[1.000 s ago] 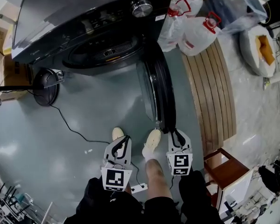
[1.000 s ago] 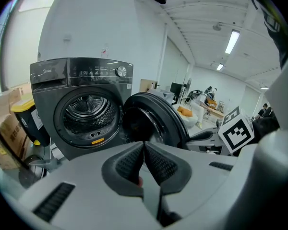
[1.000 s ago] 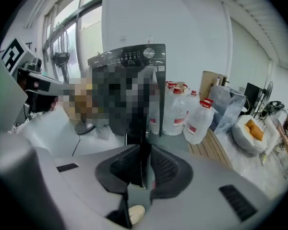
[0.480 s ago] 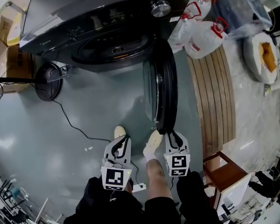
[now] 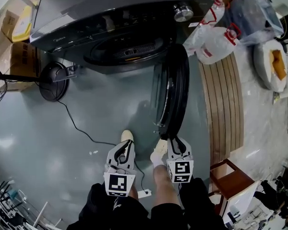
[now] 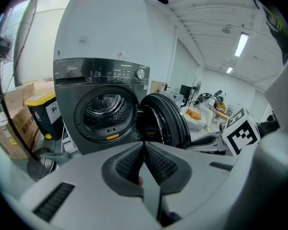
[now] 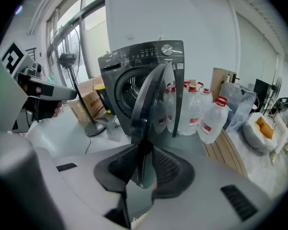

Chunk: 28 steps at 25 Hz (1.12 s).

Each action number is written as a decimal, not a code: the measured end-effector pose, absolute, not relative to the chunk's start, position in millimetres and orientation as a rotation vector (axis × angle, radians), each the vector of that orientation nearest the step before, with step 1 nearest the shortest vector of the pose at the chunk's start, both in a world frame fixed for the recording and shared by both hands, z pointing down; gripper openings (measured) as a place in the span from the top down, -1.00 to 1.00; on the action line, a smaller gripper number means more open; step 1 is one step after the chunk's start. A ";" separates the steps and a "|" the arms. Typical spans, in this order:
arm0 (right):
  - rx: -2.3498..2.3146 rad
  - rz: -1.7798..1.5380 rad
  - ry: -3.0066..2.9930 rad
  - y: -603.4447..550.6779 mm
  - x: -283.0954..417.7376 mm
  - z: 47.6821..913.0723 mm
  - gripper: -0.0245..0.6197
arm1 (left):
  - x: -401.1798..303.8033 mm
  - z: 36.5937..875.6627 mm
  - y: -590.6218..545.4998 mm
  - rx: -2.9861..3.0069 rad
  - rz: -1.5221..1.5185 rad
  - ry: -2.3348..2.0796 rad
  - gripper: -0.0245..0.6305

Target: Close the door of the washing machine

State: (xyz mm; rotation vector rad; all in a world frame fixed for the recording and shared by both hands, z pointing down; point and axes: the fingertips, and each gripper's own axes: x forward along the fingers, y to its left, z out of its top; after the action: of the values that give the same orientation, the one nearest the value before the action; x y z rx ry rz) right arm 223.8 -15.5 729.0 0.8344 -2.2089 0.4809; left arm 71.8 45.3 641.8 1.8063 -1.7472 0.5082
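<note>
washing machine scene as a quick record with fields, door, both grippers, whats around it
washing machine: dark grey front loader, drum opening uncovered
door: open, swung out towards the person, not yet closed
left gripper: shut, nothing in it, away from the door
right gripper: at the door's free edge, which sits between its jaws; jaws have just been opening
right of machine: white jugs with red caps, slatted wooden bench
left of machine: fan base, cardboard box
floor: black cable lying across it

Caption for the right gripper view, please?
Right gripper, its jaws just opening, straddles the edge of the open door of the washing machine; bottles stand at right.
</note>
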 end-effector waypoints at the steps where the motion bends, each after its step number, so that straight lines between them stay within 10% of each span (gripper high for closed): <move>1: 0.827 0.480 -2.212 -13.7 219.2 729.1 0.60 | 68.5 642.2 47.2 1.802 0.505 -1.750 0.84; 28: 0.698 0.499 -2.261 26.3 91.9 728.2 0.51 | -37.3 652.7 105.6 1.660 0.445 -1.842 0.84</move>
State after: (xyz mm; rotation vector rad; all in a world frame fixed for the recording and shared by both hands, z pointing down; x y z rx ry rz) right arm 91.9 26.3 728.2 0.6976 -2.2615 0.4995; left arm -37.3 105.6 652.7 1.6601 -1.8417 0.4451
